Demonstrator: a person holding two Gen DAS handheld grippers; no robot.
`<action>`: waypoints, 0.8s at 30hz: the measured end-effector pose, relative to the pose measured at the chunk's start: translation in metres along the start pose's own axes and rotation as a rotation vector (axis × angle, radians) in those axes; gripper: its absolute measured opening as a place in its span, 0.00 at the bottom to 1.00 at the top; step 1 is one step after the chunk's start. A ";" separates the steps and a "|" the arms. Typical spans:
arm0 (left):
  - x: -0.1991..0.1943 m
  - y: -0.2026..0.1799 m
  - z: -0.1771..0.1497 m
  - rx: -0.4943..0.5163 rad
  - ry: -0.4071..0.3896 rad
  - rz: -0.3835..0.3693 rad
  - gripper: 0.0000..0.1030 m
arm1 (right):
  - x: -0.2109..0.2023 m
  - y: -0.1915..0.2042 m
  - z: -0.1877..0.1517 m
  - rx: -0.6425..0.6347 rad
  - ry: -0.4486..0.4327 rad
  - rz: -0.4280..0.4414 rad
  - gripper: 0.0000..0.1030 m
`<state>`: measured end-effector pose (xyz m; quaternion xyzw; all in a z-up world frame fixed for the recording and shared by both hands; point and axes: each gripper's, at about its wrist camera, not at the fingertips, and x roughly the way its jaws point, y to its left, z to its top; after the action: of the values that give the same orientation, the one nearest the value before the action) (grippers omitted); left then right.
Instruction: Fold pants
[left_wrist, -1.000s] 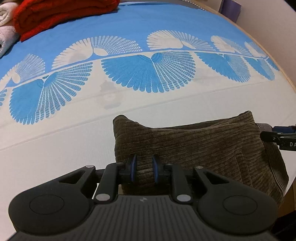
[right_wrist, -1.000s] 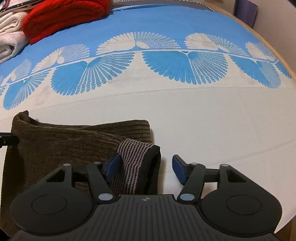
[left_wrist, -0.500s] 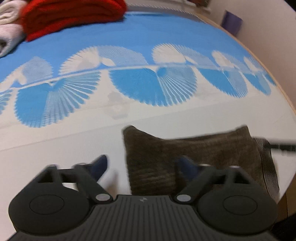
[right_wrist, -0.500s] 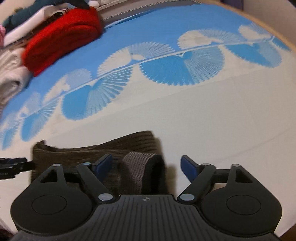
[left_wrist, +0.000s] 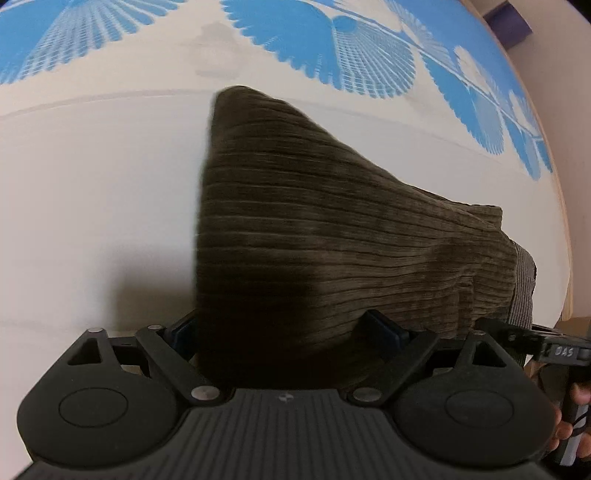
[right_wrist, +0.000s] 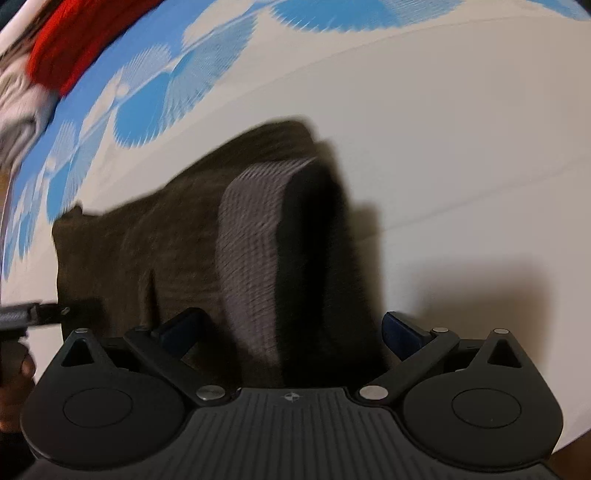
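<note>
Brown corduroy pants (left_wrist: 332, 221) lie folded in a short bundle on the cloth-covered table. My left gripper (left_wrist: 284, 325) hangs low over the bundle's left end, open, its blue pads wide apart on either side of the fabric and not pressing it. My right gripper (right_wrist: 291, 326) is over the right end, where the striped waistband lining (right_wrist: 251, 240) shows. Its jaws are opening, with the waistband end between them but not gripped. One of the right gripper's fingers (left_wrist: 517, 336) shows at the pants' right end in the left wrist view.
A white cloth with blue fan patterns (left_wrist: 92, 184) covers the table. A red folded garment (right_wrist: 74, 48) and pale towels (right_wrist: 18, 110) lie at the far left. The table's wooden edge (left_wrist: 565, 221) runs close by the pants' right end. A person's hand (left_wrist: 576, 424) holds the right gripper.
Both grippers went from closed on the pants' near edge to wide open and let it go. Both sank closer to the bundle and tipped downward.
</note>
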<state>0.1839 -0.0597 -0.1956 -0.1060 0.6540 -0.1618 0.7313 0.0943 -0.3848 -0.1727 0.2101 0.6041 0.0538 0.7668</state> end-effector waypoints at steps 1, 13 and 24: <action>0.002 -0.003 0.001 0.011 -0.006 0.007 0.92 | 0.002 0.003 0.000 -0.013 -0.003 -0.018 0.99; -0.046 -0.034 0.014 0.236 -0.220 0.081 0.37 | -0.022 0.042 0.012 -0.035 -0.150 -0.131 0.54; -0.122 0.025 0.045 0.078 -0.579 0.197 0.46 | -0.045 0.153 0.038 -0.222 -0.535 -0.020 0.48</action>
<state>0.2196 0.0066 -0.0864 -0.0556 0.4188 -0.0783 0.9030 0.1443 -0.2714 -0.0656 0.1256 0.3728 0.0548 0.9177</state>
